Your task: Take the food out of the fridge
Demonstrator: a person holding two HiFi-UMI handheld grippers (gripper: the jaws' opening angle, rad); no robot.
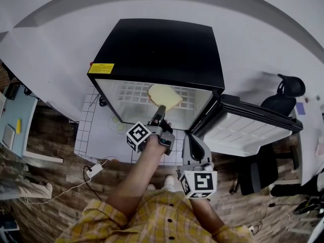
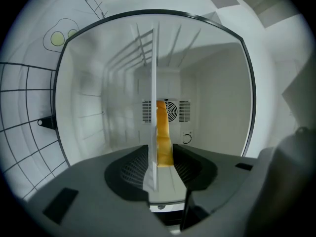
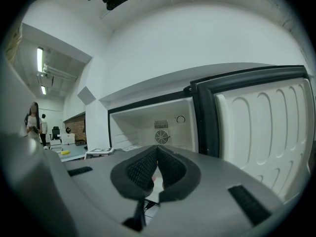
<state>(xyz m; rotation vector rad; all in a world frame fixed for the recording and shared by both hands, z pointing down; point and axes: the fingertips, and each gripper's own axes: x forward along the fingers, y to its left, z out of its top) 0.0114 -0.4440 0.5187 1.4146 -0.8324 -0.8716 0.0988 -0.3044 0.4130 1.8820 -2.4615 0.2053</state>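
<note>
So the little black fridge (image 1: 157,49) is sitting with its door (image 1: 253,130) swung wide open off to the right. The only food I can spot in it is a slice of bread (image 1: 164,96). It's lying flat on the white wire shelf (image 1: 131,92), about mid-shelf and a bit toward the right side, with its near end close to the shelf's front edge.

The left gripper (image 1: 161,110) is poked in through the opening, pointing level and rolled onto its side. In the left gripper view the shelf (image 2: 154,83) shows as an upright white line with the bread (image 2: 163,132) edge-on beside it. The jaws are apart, and the shelf's front edge and the near end of the bread sit in the gap between them. The pads are close on either side, but I can't see them actually squeezing anything.

The right gripper (image 1: 191,137) hangs back outside the fridge, near the hinge side of the opening. Its own view shows the jaws pinched together at the tips with nothing in them, and the fan (image 3: 161,137) on the fridge's back wall is visible past them.
</note>
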